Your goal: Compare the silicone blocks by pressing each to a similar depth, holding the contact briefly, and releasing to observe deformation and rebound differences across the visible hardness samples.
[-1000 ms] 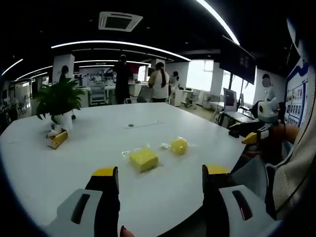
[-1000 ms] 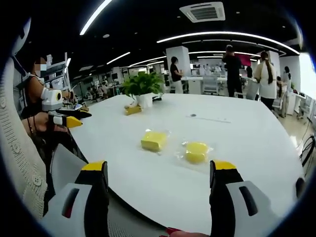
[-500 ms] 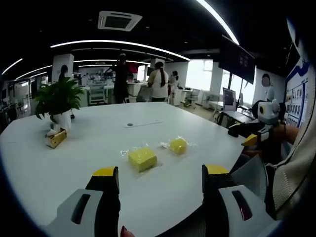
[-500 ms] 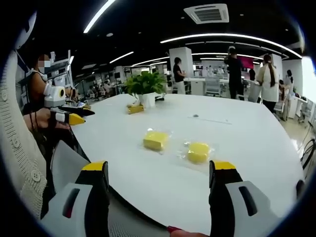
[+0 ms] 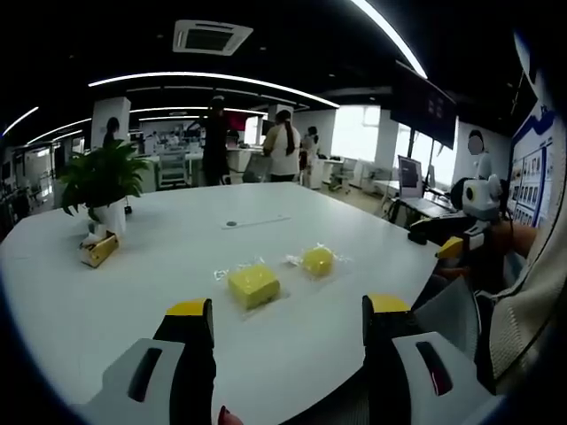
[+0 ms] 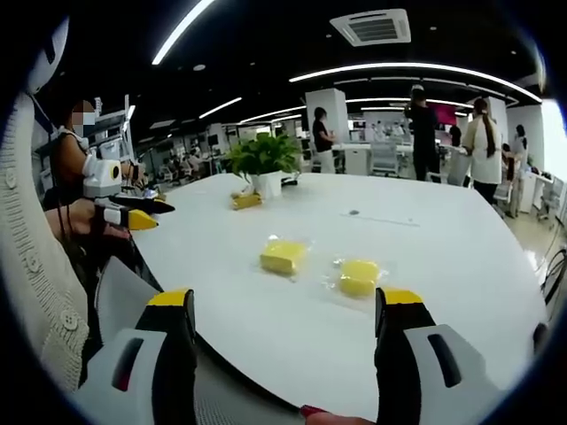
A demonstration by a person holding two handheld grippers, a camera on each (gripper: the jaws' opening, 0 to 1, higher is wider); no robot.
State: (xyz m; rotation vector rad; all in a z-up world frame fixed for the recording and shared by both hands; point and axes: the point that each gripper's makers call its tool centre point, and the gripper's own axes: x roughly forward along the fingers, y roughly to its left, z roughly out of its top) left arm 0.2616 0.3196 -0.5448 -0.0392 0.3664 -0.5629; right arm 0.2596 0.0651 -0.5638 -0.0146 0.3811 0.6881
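Two yellow silicone blocks lie in clear wrappers on the white table (image 5: pixel 159 266). In the left gripper view the square block (image 5: pixel 253 285) is nearer and the rounder block (image 5: pixel 317 260) sits to its right. The right gripper view has the square block (image 6: pixel 283 256) on the left and the rounder block (image 6: pixel 358 276) on the right. My left gripper (image 5: pixel 288 314) is open, held above the table's near edge, short of the blocks. The right gripper (image 6: pixel 288 305) is likewise open and empty. The other gripper appears at each view's side (image 5: pixel 462 237) (image 6: pixel 133 215).
A potted plant (image 5: pixel 104 181) and a small yellow object (image 5: pixel 99 250) stand at the table's far left. A monitor (image 5: pixel 412 177) and desk are off to the right. Several people stand in the office behind (image 5: pixel 286 150). My pale knitted sleeve (image 6: pixel 35 292) fills the left side.
Both views drifted slightly; the blocks sit a little farther and higher in each picture. Neither block has been touched, and both grippers stay open.
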